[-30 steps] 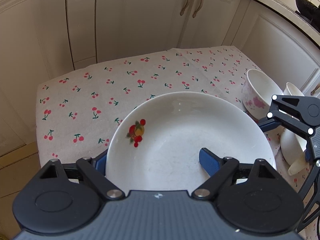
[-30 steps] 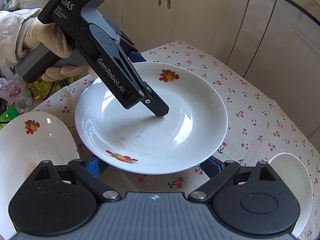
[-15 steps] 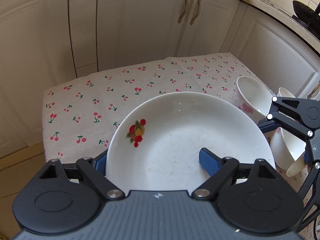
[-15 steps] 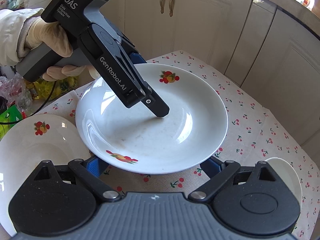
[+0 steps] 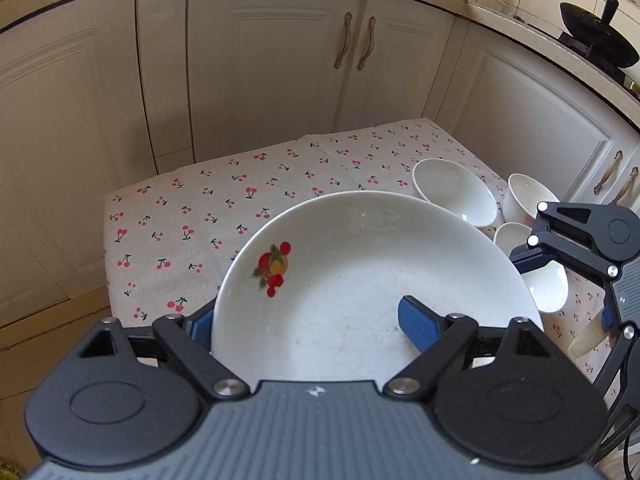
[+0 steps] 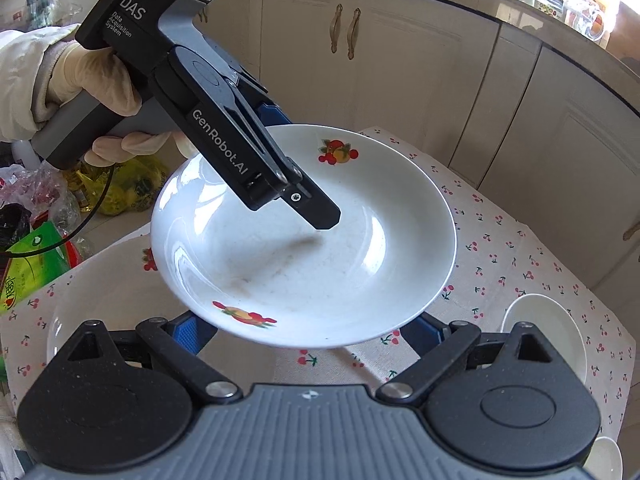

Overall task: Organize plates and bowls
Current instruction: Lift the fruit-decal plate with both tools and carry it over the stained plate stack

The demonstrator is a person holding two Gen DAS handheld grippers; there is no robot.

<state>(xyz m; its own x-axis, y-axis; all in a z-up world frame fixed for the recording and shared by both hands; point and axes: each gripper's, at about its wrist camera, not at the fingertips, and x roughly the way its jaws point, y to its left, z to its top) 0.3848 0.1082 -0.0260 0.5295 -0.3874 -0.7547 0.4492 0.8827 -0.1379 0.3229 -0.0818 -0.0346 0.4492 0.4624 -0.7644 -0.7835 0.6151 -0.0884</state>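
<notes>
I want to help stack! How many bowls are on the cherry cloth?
4, all right of the held plate: far bowl, right bowl, small bowl nearer, nearest bowl. Others may hide behind it.

You have bright daylight entering from the upper right, where the window [image 6: 592, 4] is overexposed. Expect specular glare on the plate [image 6: 360, 248] and a soft shadow inside it. Fisheye distortion bends the cabinets [image 5: 272, 60]; focus is sharp.
</notes>
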